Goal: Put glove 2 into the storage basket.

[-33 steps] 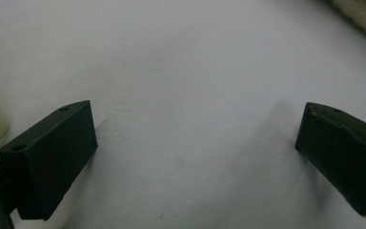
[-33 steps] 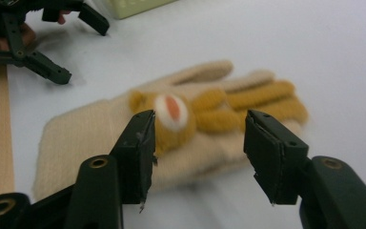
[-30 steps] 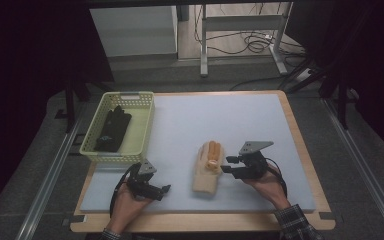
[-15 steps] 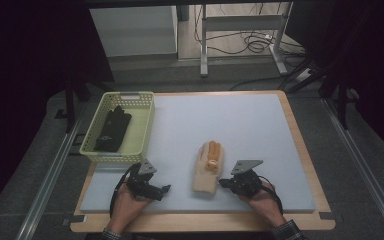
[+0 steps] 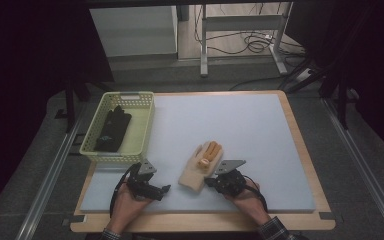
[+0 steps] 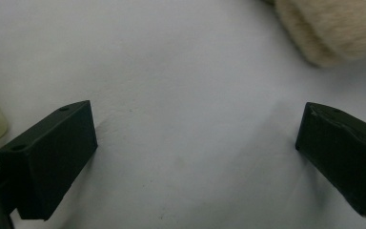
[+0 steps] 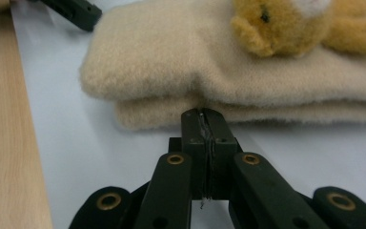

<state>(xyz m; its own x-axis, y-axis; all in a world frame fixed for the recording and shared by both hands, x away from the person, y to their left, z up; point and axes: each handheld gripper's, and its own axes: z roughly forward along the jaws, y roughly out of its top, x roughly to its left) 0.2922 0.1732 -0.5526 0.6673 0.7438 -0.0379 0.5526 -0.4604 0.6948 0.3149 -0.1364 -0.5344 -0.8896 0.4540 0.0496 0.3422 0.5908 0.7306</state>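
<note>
The right claw (image 7: pixel 205 117), pressed together on nothing, sits at the gloves' (image 7: pixel 219 62) edge just ahead; soft, light pile, best pinched at that cuff edge.

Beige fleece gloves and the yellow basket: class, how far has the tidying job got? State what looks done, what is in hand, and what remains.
Done: a black glove lies inside the pale yellow plastic basket. In hand: the right gripper, jaws shut together, its tips at the edge of the stacked beige fleece gloves on the blue-grey mat; whether it pinches fabric is unclear. The left gripper rests open on the mat. Left, probably: lifting the beige gloves into the basket.
</note>
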